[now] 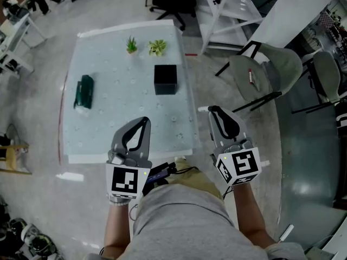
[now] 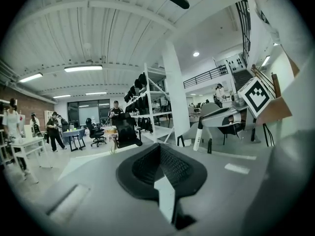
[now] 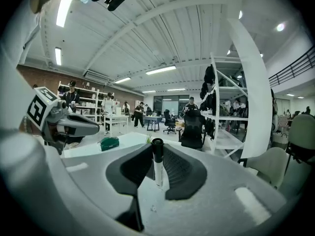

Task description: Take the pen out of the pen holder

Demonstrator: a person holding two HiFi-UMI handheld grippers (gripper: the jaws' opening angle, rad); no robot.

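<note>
The black square pen holder (image 1: 165, 79) stands on the pale table (image 1: 108, 107), toward its far right; it also shows as a dark block (image 3: 192, 128) ahead in the right gripper view. My right gripper (image 1: 215, 110) hovers off the table's near right corner, shut on a white pen with a black cap (image 3: 157, 162) that stands upright between its pads. My left gripper (image 1: 145, 120) is over the table's near edge, its jaws shut with nothing between them (image 2: 158, 149). The pen does not show in the head view.
Two small green plants (image 1: 132, 45) (image 1: 157, 47) stand at the table's far edge, and a dark green object (image 1: 84, 91) lies at its left. Grey chairs (image 1: 271, 69) stand right of the table. People and desks are far off in the room.
</note>
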